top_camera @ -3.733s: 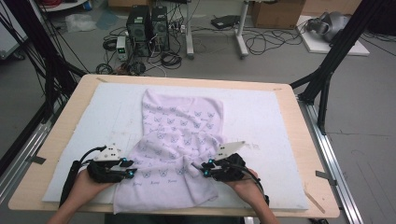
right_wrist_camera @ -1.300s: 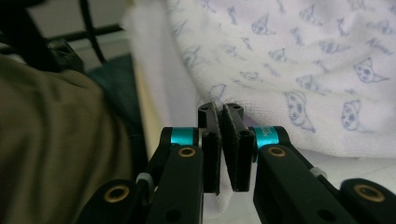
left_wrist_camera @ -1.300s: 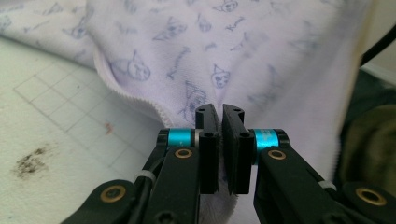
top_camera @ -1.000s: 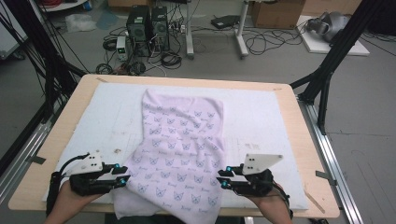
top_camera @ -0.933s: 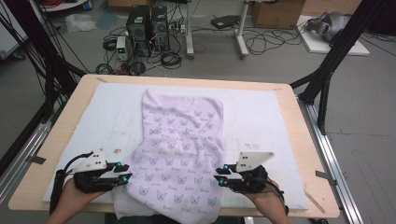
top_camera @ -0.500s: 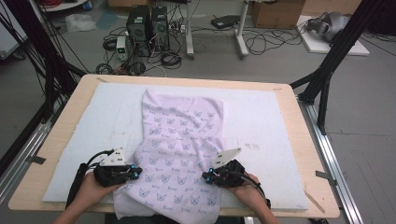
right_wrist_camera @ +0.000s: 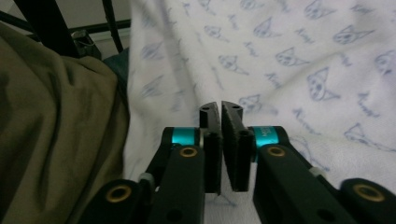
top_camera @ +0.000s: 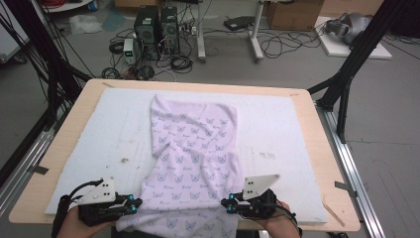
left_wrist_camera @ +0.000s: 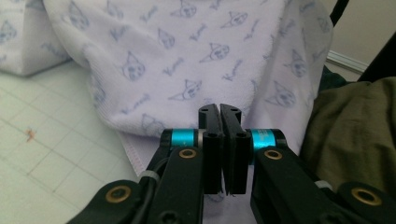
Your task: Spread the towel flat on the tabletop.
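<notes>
the pale lilac printed towel (top_camera: 195, 158) lies lengthwise down the middle of the white foam mat (top_camera: 89, 134), its near end spilling over the table's front edge. the left gripper (top_camera: 132, 204) pinches the towel's near left edge, jaws pressed together on the cloth. the right gripper (top_camera: 227, 204) clamps the near right edge the same way, jaws nearly touching.
</notes>
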The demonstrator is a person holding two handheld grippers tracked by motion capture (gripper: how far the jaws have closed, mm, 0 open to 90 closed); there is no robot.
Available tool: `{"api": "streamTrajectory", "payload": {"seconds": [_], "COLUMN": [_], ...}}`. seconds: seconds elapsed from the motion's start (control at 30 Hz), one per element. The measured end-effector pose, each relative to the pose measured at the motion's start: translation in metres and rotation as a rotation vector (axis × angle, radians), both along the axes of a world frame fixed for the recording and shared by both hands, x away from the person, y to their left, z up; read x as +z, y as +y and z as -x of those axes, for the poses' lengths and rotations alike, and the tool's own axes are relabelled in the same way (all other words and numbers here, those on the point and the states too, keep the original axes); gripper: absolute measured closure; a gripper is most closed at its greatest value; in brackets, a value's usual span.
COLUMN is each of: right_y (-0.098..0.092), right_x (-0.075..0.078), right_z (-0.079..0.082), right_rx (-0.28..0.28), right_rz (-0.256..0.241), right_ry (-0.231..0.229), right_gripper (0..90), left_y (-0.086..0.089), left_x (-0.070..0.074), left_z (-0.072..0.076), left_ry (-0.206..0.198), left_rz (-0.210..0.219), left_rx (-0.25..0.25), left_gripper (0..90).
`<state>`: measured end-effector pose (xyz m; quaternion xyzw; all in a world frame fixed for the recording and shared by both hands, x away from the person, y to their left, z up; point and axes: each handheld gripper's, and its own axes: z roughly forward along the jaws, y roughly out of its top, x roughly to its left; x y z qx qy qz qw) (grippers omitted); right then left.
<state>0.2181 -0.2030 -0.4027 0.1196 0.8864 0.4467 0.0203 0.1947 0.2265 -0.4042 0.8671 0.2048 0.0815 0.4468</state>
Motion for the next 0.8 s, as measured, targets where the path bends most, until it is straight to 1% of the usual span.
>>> {"api": "streamTrajectory", "payload": {"seconds": [0.03, 0.1, 0.17, 0.2, 0.23, 0.27, 0.33, 0.4, 0.43, 0.47, 0.5, 0.53, 0.57, 0.6, 0.63, 0.7, 0.8], "right_y": [-0.002, -0.004, -0.001, 0.001, 0.004, 0.008, 0.015, 0.023, 0.025, 0.026, 0.026, 0.025, 0.026, 0.025, 0.025, 0.024, 0.020], "right_x": [0.001, 0.000, -0.005, -0.009, -0.014, -0.018, -0.028, -0.036, -0.039, -0.039, -0.039, -0.039, -0.040, -0.040, -0.039, -0.037, -0.031], "right_z": [-0.002, -0.010, -0.020, -0.026, -0.032, -0.037, -0.049, -0.058, -0.061, -0.063, -0.065, -0.067, -0.068, -0.069, -0.068, -0.065, -0.055], "right_rx": [-0.011, -0.035, -0.062, -0.068, -0.071, -0.075, -0.066, -0.066, -0.059, -0.056, -0.059, -0.047, -0.044, -0.041, -0.041, -0.039, -0.031], "right_rz": [-0.001, 0.002, 0.016, 0.028, 0.038, 0.050, 0.086, 0.126, 0.146, 0.132, 0.131, 0.128, 0.119, 0.120, 0.120, 0.111, 0.080], "right_ry": [-0.005, -0.006, -0.016, -0.010, -0.008, -0.006, -0.004, 0.020, 0.025, 0.029, 0.036, 0.044, 0.057, 0.065, 0.060, 0.071, 0.064], "right_gripper": [78.1, 74.5, 66.8, 64.8, 62.9, 62.9, 61.6, 61.8, 63.9, 68.7, 75.8, 82.6, 86.9, 87.5, 87.8, 88.1, 88.4], "left_y": [0.001, 0.004, 0.005, 0.004, 0.002, -0.001, -0.009, -0.016, -0.019, -0.021, -0.022, -0.023, -0.023, -0.022, -0.020, -0.015, -0.007], "left_x": [-0.001, -0.004, -0.008, -0.011, -0.013, -0.016, -0.022, -0.028, -0.031, -0.034, -0.036, -0.038, -0.037, -0.036, -0.034, -0.030, -0.026], "left_z": [-0.003, -0.014, -0.026, -0.033, -0.039, -0.045, -0.056, -0.065, -0.069, -0.073, -0.076, -0.077, -0.077, -0.076, -0.073, -0.066, -0.050], "left_ry": [-0.005, -0.026, -0.044, -0.042, -0.038, -0.035, -0.026, -0.011, -0.006, 0.010, 0.021, 0.025, 0.025, 0.023, 0.019, 0.017, 0.012], "left_rz": [0.007, 0.001, 0.003, -0.001, -0.007, -0.011, -0.029, -0.039, -0.052, -0.061, -0.065, -0.065, -0.065, -0.068, -0.068, -0.053, -0.053], "left_rx": [0.012, 0.050, 0.087, 0.103, 0.110, 0.109, 0.105, 0.099, 0.101, 0.097, 0.086, 0.087, 0.087, 0.090, 0.096, 0.111, 0.115], "left_gripper": [77.4, 72.8, 69.8, 67.2, 64.6, 63.7, 60.8, 59.2, 59.6, 63.2, 71.1, 76.8, 82.2, 84.3, 85.2, 85.7, 86.0]}}
